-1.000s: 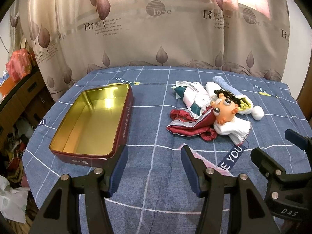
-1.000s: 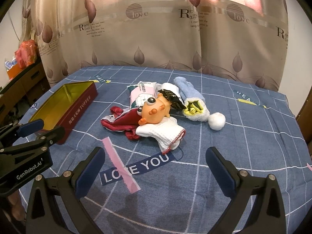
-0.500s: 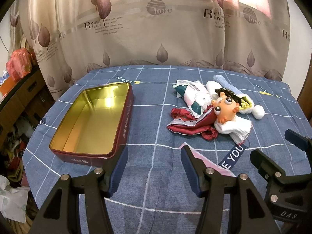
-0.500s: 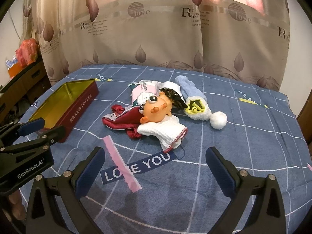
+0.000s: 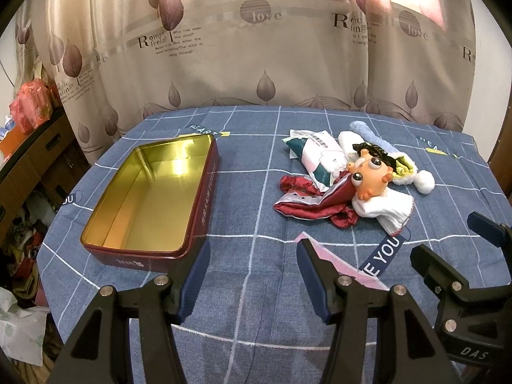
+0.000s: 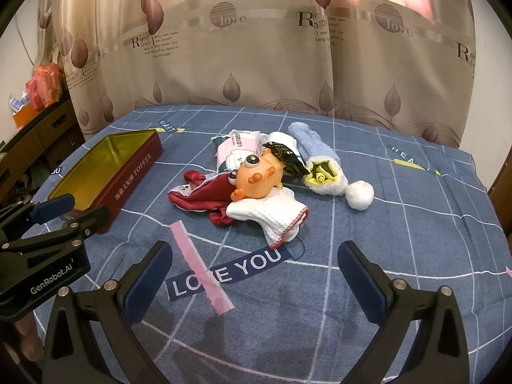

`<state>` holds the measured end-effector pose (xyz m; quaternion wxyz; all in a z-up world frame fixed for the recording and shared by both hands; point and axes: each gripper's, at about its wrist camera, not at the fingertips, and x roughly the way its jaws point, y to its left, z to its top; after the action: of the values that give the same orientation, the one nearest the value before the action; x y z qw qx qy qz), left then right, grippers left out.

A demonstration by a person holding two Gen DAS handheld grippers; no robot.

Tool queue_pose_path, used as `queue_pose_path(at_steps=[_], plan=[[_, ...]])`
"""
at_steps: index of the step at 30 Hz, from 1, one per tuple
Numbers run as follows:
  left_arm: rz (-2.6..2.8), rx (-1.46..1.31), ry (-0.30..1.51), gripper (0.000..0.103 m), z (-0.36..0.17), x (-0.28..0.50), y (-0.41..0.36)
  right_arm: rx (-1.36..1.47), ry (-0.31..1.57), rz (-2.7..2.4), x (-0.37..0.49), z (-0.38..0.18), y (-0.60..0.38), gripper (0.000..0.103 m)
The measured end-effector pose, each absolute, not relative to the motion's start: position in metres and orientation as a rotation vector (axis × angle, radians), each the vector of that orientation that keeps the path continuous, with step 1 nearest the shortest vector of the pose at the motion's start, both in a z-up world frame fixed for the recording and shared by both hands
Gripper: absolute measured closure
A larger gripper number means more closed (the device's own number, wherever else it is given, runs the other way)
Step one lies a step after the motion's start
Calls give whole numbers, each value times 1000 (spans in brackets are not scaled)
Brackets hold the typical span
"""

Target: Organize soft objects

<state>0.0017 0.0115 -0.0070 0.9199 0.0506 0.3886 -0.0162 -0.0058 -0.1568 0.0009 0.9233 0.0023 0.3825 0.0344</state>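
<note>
A heap of soft things lies on the blue checked tablecloth [image 5: 256, 166]. In it are an orange bug-eyed squishy toy [image 5: 371, 179] [image 6: 259, 176], a dark red cloth [image 5: 310, 204] [image 6: 204, 195], a white knitted cloth [image 5: 384, 211] [image 6: 268, 214], a tissue pack [image 5: 320, 156] [image 6: 236, 150] and a light blue sock with a white pompom [image 6: 360, 193]. Left of the heap sits an open red tin [image 5: 150, 198] [image 6: 105, 166] with a bare gold inside. My left gripper [image 5: 252, 256] [image 6: 86, 206] hangs open near the tin's front corner. My right gripper [image 6: 254, 252] [image 5: 448, 236] stands wide open in front of the heap, holding nothing.
A beige leaf-print curtain [image 5: 256, 64] hangs right behind the table. At the far left a wooden cabinet [image 5: 38, 147] carries a red bag, with clutter on the floor below. A pink strip [image 6: 201, 268] lies across the "LOVE YOU" print.
</note>
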Motion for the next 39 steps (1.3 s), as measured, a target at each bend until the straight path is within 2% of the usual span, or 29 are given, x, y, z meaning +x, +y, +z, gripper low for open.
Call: queue_pose_path(at_steps=[25, 39], plan=[[-29, 107, 818, 45, -14, 3, 14, 45, 795, 45, -5, -5, -166, 1], [-46, 116, 839, 45, -24, 20, 25, -25, 856, -31, 13, -10, -236, 0]])
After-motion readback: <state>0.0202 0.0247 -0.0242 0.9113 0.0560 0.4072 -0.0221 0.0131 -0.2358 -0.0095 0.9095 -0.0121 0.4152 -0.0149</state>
